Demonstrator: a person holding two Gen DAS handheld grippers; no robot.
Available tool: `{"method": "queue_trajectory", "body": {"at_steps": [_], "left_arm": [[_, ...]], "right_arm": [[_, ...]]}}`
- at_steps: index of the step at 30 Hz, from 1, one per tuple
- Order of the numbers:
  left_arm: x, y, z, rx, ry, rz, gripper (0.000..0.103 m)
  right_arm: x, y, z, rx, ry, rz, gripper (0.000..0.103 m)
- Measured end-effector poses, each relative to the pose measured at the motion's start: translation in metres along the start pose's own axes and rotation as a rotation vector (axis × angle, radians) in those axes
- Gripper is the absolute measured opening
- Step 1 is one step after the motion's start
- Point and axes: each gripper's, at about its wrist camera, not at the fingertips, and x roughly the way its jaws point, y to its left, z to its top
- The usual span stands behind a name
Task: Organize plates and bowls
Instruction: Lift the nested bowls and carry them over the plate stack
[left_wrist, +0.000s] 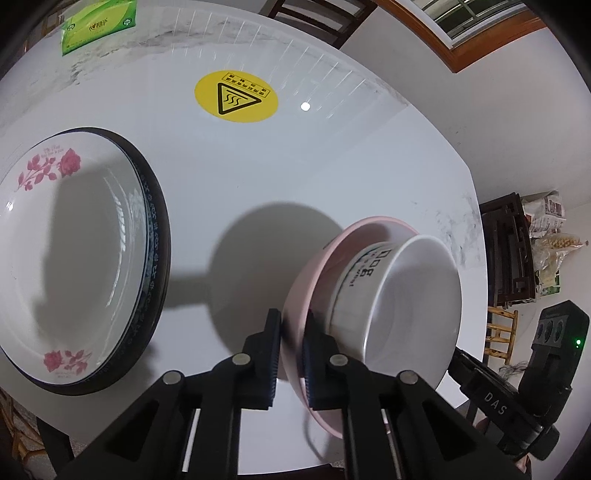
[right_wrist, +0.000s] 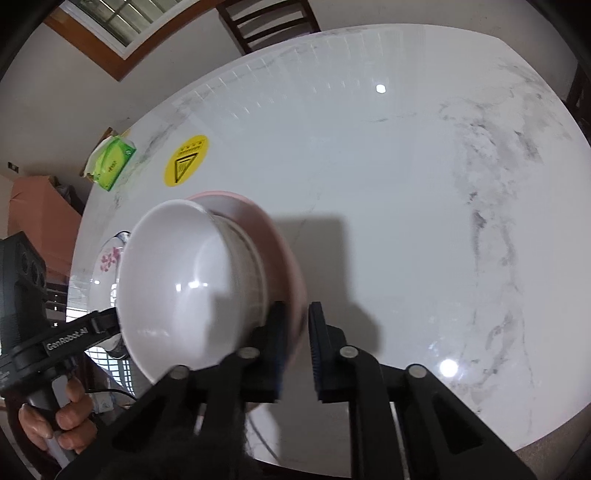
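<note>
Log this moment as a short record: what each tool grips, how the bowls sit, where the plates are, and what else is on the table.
left tool: shut on the rim of the pink bowl
right tool: shut on the opposite rim of the pink bowl
bowls: white bowl nested inside the pink bowl
plates: rose-patterned plate stacked on a dark-rimmed plate
table: white marble, also carries a yellow warning sticker and a green tissue pack

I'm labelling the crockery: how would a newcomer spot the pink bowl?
On the white marble table, look right of the rose-patterned plate. The pink bowl is the outer one, with a white lettered bowl nested inside.
</note>
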Motion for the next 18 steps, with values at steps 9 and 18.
{"method": "queue_trajectory", "body": {"at_steps": [9, 18], "left_arm": [[-0.002, 0.001, -0.001, 0.006, -0.006, 0.002, 0.009], [-0.016, 0.0, 0.0, 0.018, -0.036, -0.004, 0.008]], "right_arm": [[-0.002, -0.003, -0.003, 0.029, -0.011, 0.014, 0.013], [-0.015, 0.004, -0.002, 0.013, -0.045, 0.013, 0.013]]}}
